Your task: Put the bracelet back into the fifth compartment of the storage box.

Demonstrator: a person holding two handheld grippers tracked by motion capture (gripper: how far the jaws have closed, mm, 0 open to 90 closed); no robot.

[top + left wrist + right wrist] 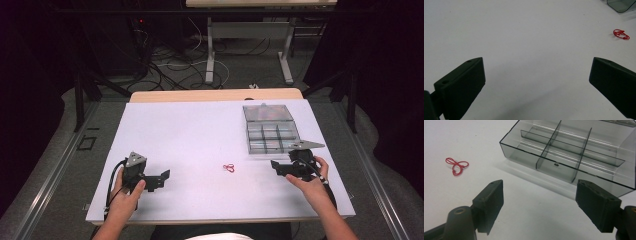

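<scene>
A small red loop of cord lies on the white table top between my two grippers; it lies at the upper right in the left gripper view and at the left in the right gripper view. A clear compartment box stands open at the right rear, its dividers close ahead of my right gripper. My left gripper rests open at the front left, nothing between its jaws. My right gripper is open too, pointing left just below the box.
The box lid lies flat behind its compartments. The table's wooden far edge shows beyond the white sheet. Cables and a desk frame stand on the floor behind. A person's hands hold both grippers near the front edge.
</scene>
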